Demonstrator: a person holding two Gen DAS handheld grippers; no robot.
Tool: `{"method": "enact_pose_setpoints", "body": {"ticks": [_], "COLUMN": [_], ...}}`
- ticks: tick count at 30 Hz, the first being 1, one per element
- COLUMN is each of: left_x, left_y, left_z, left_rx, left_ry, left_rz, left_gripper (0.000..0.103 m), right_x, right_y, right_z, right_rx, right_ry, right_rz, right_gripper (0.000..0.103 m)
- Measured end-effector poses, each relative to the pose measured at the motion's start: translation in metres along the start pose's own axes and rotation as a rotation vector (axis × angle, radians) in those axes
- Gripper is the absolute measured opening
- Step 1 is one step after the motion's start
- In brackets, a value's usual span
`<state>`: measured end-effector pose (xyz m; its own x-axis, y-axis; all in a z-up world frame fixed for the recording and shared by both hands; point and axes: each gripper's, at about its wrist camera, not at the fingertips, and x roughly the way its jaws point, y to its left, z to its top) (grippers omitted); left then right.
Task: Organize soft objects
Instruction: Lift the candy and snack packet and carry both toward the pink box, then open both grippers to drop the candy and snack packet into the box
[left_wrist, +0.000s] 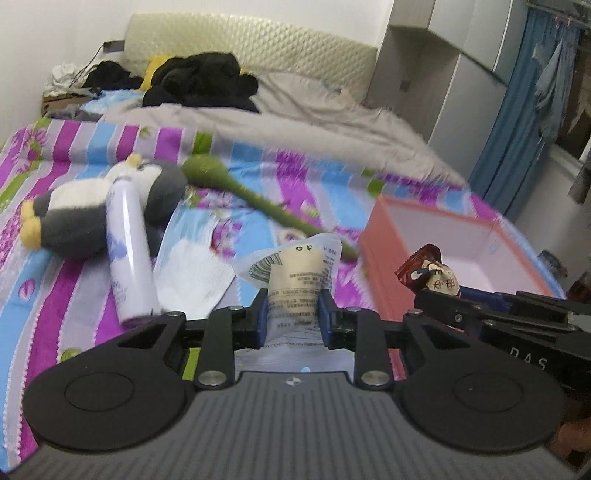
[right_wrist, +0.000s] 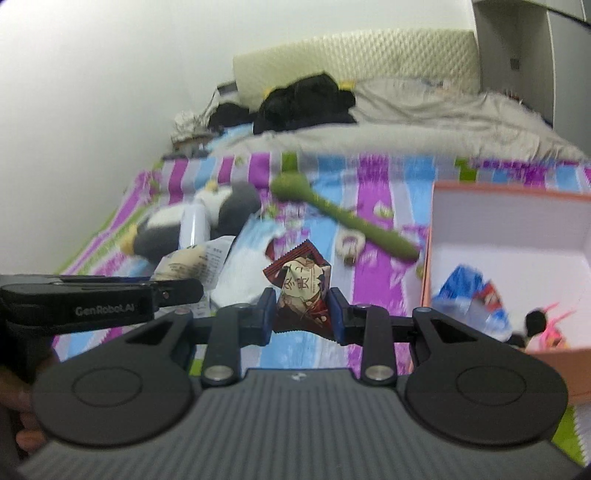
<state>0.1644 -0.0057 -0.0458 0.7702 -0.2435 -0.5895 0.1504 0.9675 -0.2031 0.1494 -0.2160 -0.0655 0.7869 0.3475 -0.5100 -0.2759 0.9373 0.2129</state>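
above the striped bedspread (left_wrist: 92, 295) my left gripper (left_wrist: 291, 314) has its blue pads (left_wrist: 261, 317) pressed in on a clear packet with a cream bun inside (left_wrist: 295, 273), fingers narrowed to the packet's width, the packet raised off the bed. my right gripper (right_wrist: 302, 314) pinches a small red and cream snack wrapper (right_wrist: 301, 288) the same way, fingers nearly together around it, also in the air. just right of both sits the pink box (right_wrist: 509, 236), open at the top; a blue and white packet (right_wrist: 461, 295) and something pink and black (right_wrist: 543, 321) lie in its near corner. on the bedspread to the left lie a grey and white plush penguin (left_wrist: 74, 214), a white spray can (left_wrist: 129, 254) leaning across it, a white paper sheet (left_wrist: 192, 273) and a long green soft toy (left_wrist: 236, 184).
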Motion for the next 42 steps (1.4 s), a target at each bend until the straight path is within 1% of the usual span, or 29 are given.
{"method": "enact_pose_setpoints", "body": {"ticks": [6, 12, 16, 20, 27, 31, 33, 36, 41, 42], "left_x": [-0.015, -0.018, -0.013, -0.001, 0.036, 0.059, 0.071, 0.093, 0.136, 0.143], "left_y": [-0.024, -0.053, -0.070, -0.088, -0.134, -0.162, -0.178, -0.195, -0.213, -0.216], "left_z": [0.024, 0.040, 0.040, 0.039, 0.041, 0.048, 0.052, 0.059, 0.064, 0.063], "left_rx": [0.026, 0.059, 0.082, 0.081, 0.134, 0.170, 0.200, 0.207, 0.193, 0.195], "left_ry": [-0.052, -0.073, -0.055, -0.027, 0.023, 0.069, 0.081, 0.128, 0.223, 0.239], "left_rz": [-0.041, -0.087, -0.118, -0.167, -0.245, -0.290, -0.289, -0.303, -0.322, -0.313], "left_gripper": [0.032, 0.032, 0.032, 0.032, 0.032, 0.032, 0.032, 0.032, 0.032, 0.032], "right_x": [-0.024, -0.039, -0.050, -0.064, -0.080, -0.075, -0.069, -0.058, -0.043, -0.040], "right_y": [-0.005, -0.014, -0.024, -0.042, -0.084, -0.112, -0.127, -0.156, -0.191, -0.197], "right_z": [0.023, 0.037, 0.041, 0.039, 0.038, 0.042, 0.042, 0.042, 0.039, 0.039], "right_rx": [-0.001, 0.001, -0.006, 0.010, 0.040, 0.048, 0.056, 0.121, 0.163, 0.171], "right_ry": [-0.072, -0.108, -0.125, -0.124, -0.120, -0.076, -0.041, 0.017, 0.099, 0.116], "right_rz": [-0.012, -0.023, -0.053, -0.088, -0.192, -0.240, -0.264, -0.256, -0.265, -0.263], "right_gripper": [0.034, 0.034, 0.034, 0.034, 0.034, 0.034, 0.034, 0.034, 0.034, 0.034]}}
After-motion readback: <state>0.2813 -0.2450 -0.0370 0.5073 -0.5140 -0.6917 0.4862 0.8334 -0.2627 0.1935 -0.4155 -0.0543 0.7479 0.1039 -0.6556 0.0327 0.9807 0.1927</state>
